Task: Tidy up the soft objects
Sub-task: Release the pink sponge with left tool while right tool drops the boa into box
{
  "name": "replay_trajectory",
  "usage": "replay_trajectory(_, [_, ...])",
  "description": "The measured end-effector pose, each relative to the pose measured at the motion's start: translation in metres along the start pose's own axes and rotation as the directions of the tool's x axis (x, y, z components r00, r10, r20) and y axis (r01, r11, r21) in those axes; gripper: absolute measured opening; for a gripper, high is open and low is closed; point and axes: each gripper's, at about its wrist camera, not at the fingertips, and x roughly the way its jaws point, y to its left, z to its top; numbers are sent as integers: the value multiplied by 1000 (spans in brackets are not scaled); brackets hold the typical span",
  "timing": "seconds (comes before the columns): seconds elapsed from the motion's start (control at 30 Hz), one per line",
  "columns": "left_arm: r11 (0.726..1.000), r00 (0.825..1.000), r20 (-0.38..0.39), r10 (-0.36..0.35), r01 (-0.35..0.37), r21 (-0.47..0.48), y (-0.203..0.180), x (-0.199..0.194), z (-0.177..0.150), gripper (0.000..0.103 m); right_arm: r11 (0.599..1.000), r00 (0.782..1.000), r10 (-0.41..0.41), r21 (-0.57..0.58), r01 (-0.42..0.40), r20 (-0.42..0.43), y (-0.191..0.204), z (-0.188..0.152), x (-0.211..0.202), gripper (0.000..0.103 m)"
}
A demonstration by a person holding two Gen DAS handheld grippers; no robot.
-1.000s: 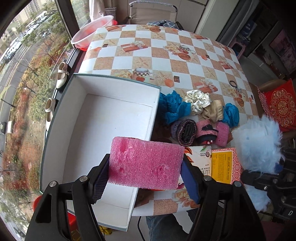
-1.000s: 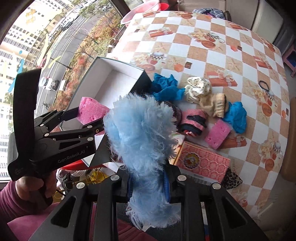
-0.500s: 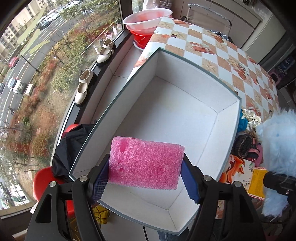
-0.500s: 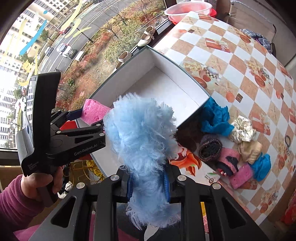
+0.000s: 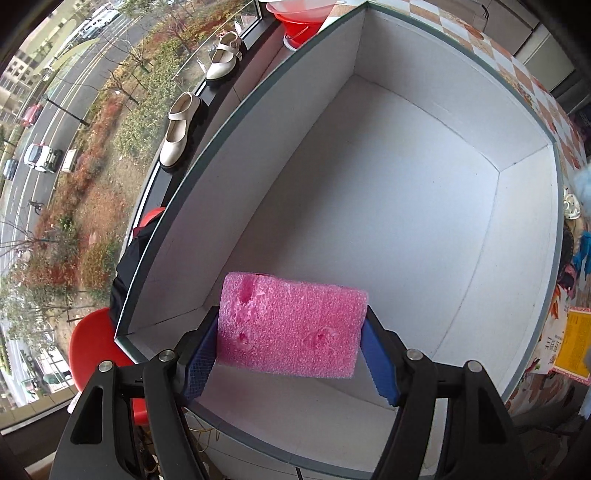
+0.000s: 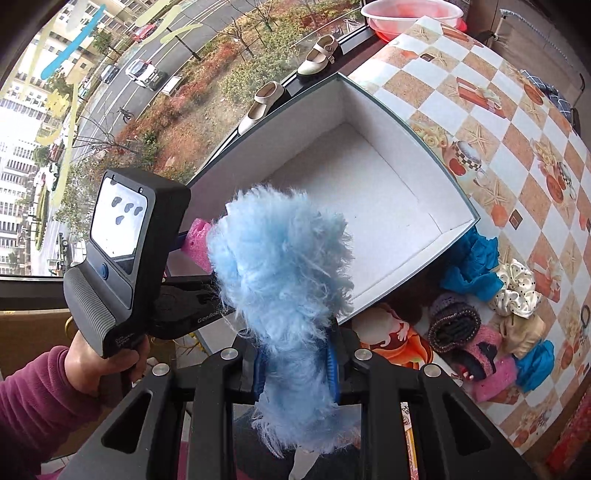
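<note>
My left gripper is shut on a pink foam sponge and holds it over the near end of the white, empty box. The sponge peeks out in the right wrist view. My right gripper is shut on a fluffy light-blue soft object, held just outside the box's near corner. Several soft items lie on the table right of the box: blue cloths, a dotted scrunchie, a dark knit roll, a pink sponge.
The box sits at the left edge of a checkered table, beside a window. Shoes stand on the sill. A pink basin is at the far corner. A red chair is below. A printed card lies right of the box.
My left gripper has moved forward with the sponge, closer over the box's inside. My right gripper has followed with the fluffy object toward the box's near corner.
</note>
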Motion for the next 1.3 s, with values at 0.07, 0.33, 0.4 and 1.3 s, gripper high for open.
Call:
replay_trajectory(0.07, [1000,1000,-8,-7,7,6,-1,1,-4,74,1000,1000,0,0,0,-8,0,2,3,26])
replay_trajectory(0.33, [1000,999,-26,-21,21,8,-7,1,-14,74,1000,1000,7,-15,-7,-22,6,7,10,26])
replay_trajectory(0.4, [1000,999,-32,-22,22,5,-6,2,-17,74,1000,1000,8,-18,-9,-26,7,9,12,26])
replay_trajectory(1.3, [997,999,22,-34,35,-63,11,-6,16,75,999,1000,-10,-54,9,-21,17,26,21,26])
